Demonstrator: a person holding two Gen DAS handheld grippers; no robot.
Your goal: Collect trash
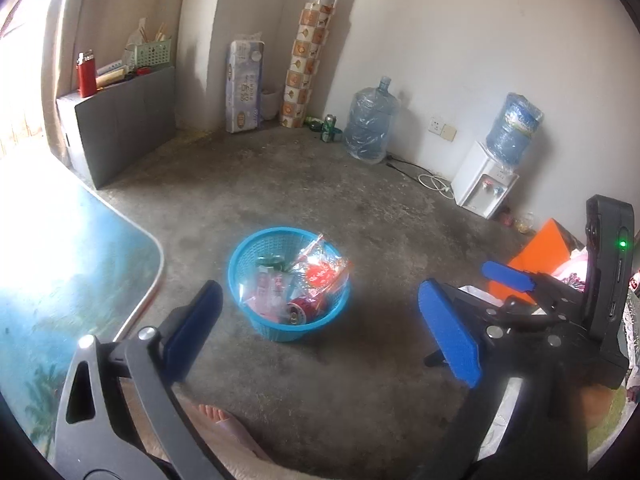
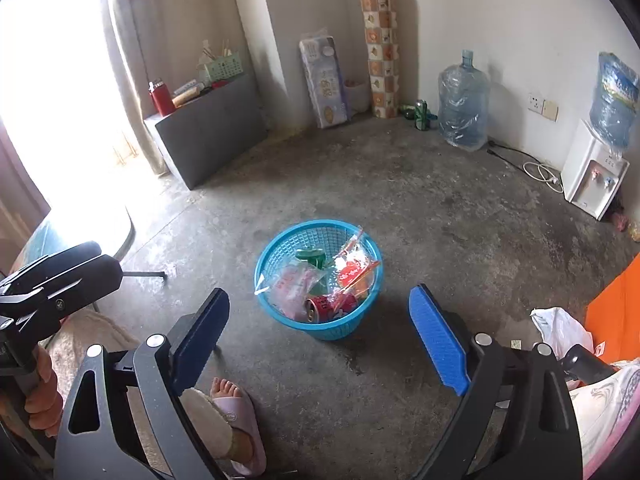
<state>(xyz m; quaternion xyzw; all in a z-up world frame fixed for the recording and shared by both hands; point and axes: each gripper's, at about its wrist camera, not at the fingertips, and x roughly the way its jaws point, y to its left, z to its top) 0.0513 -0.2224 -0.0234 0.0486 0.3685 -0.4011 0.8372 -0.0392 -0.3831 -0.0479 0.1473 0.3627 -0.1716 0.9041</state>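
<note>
Your blue basket (image 1: pixel 289 284) stands on the bare concrete floor (image 1: pixel 360 208), holding a red can (image 1: pixel 302 310) on its side, a green can (image 2: pixel 311 258) and several clear wrappers (image 2: pixel 292 284). Your left gripper (image 1: pixel 320 332) is spread wide with nothing between its pads, and so is your right gripper (image 2: pixel 320 336); both hang above the basket, well clear of it. The left view alone shows the table edge (image 1: pixel 158 264) close by the basket's left; the right view alone shows your slippered foot (image 2: pixel 236 404) and a white bag (image 2: pixel 560 330). Floor around the basket lies open to the far wall
</note>
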